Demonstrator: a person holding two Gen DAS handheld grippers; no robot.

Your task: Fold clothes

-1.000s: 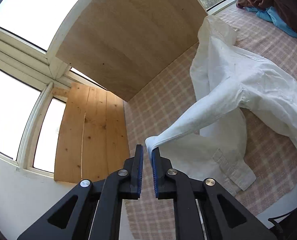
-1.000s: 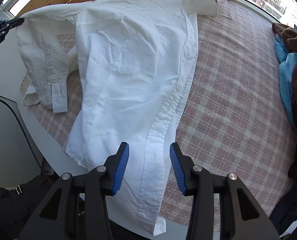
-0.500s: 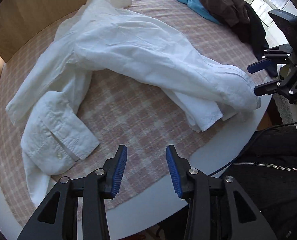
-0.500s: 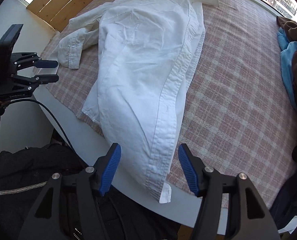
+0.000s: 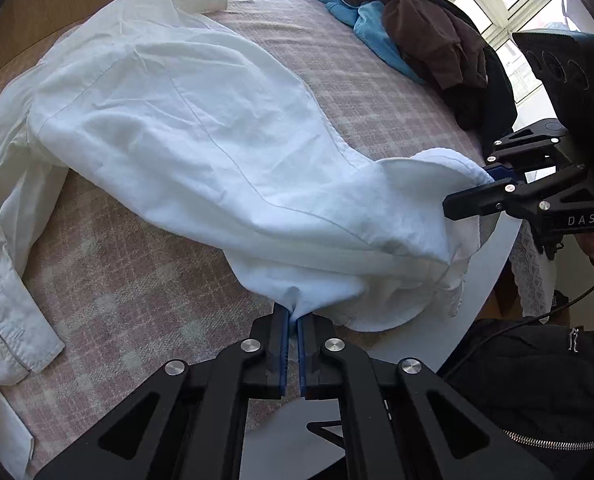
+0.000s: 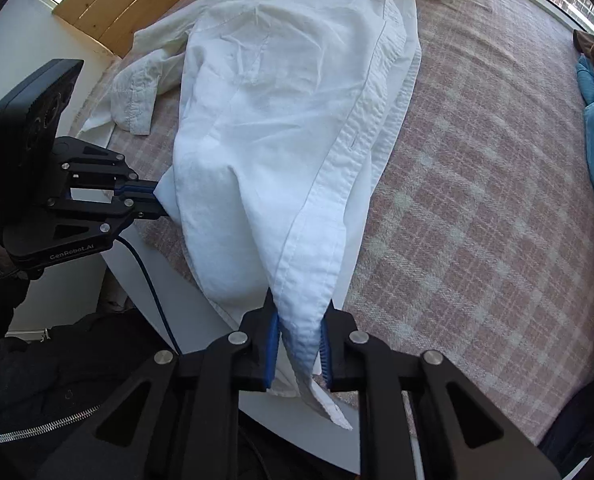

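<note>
- We see the white shirt (image 5: pixel 185 128) lying across the checked tablecloth (image 6: pixel 477 208), its collar toward 12 o'clock.
- Our left gripper (image 5: pixel 293 320) is clenched on the shirt's hem at 6 o'clock.
- Our right gripper (image 6: pixel 297 340) grasps the button placket's lower corner.

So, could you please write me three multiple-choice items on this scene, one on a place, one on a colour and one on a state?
1. Where does the white shirt lie?
A. on the checked cloth
B. on the floor
C. on a chair

2. What colour is the garment under the brown one in the far pile?
A. red
B. blue
C. yellow

3. How are the left gripper's jaws?
A. wide open, empty
B. out of view
C. shut on the shirt's hem

Answers: 1 A, the shirt spreads over the checked cloth; 2 B, the blue garment shows beneath; 3 C, fabric is pinched between them.
</note>
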